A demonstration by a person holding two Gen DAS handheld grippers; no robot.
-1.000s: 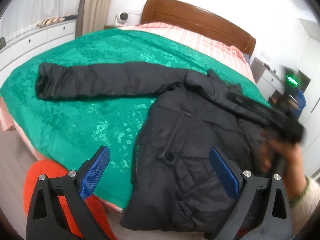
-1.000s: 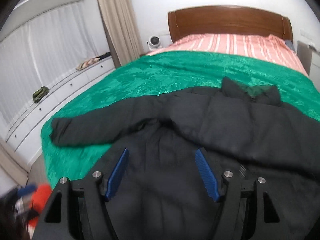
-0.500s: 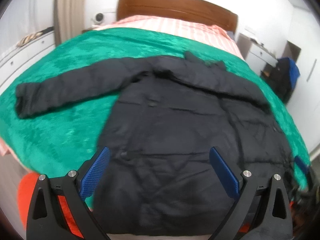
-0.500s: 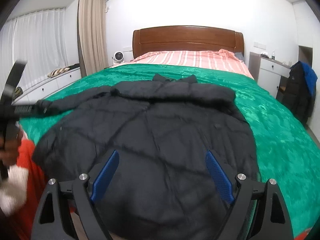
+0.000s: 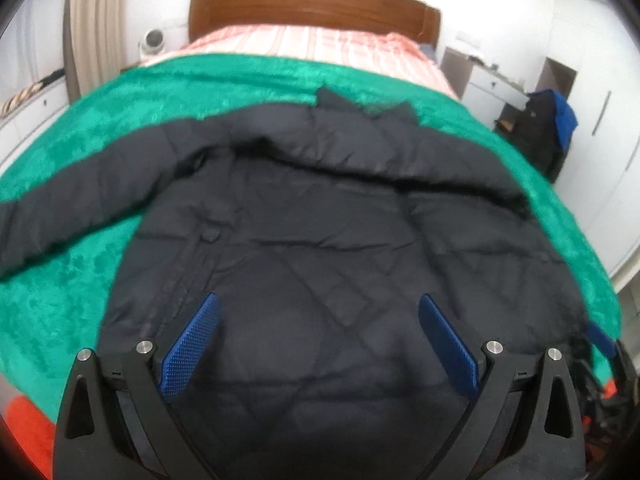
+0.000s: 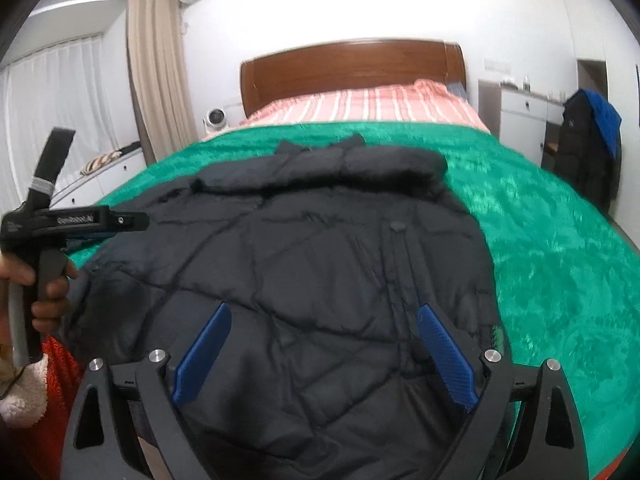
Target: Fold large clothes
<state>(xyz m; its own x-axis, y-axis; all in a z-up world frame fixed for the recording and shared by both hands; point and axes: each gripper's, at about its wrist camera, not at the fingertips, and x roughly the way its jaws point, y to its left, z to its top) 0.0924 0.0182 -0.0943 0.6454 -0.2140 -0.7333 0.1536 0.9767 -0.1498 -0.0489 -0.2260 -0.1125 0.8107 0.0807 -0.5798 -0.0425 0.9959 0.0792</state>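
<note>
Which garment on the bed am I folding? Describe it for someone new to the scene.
Find the bed with the wooden headboard and green blanket. Spread flat on the blanket lies a black quilted puffer jacket, collar toward the headboard. Unlike the dark coat hanging by the right wall, it lies on the bed.

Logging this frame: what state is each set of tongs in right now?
Left tongs: open, holding nothing, above the black jacket.
Right tongs: open, holding nothing, also above the jacket.
</note>
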